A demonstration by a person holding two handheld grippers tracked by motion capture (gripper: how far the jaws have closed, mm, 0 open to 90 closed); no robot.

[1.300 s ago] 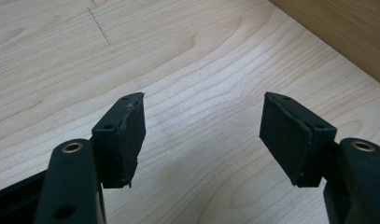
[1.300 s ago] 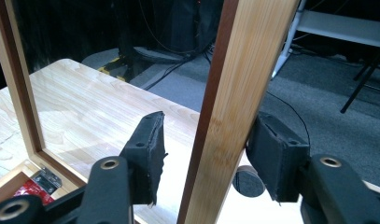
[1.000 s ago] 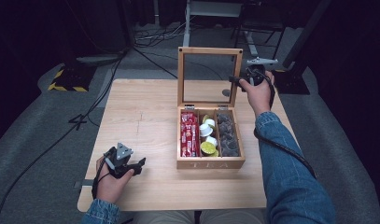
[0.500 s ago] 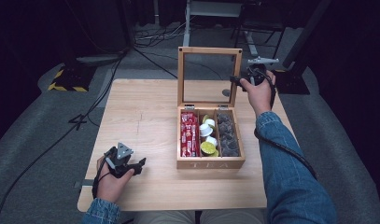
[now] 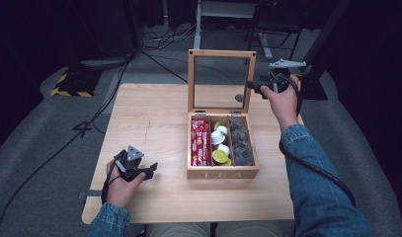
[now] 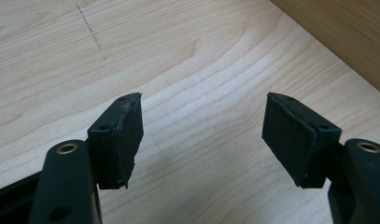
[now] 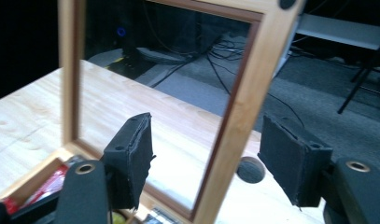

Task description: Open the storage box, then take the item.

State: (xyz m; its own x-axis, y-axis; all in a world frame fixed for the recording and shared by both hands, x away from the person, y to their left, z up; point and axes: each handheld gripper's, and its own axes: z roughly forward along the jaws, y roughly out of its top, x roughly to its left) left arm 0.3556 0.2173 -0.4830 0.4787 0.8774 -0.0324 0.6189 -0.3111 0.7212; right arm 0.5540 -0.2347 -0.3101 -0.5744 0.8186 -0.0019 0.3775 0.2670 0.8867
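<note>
Straddling upright glass-paned wooden lid of wooden tea box, right hand-held gripper spread, left hand-held gripper spread over pale wooden worktop

Looks like a lab or recording studio, not a home. Pale wooden counter alone on grey carpet, black backdrop all around. Loose cables trailing across the floor, yellow-black hazard-striped plate at a stand base, metal desk legs and dark stand struts behind. Round cable hole cut in the counter.
</note>
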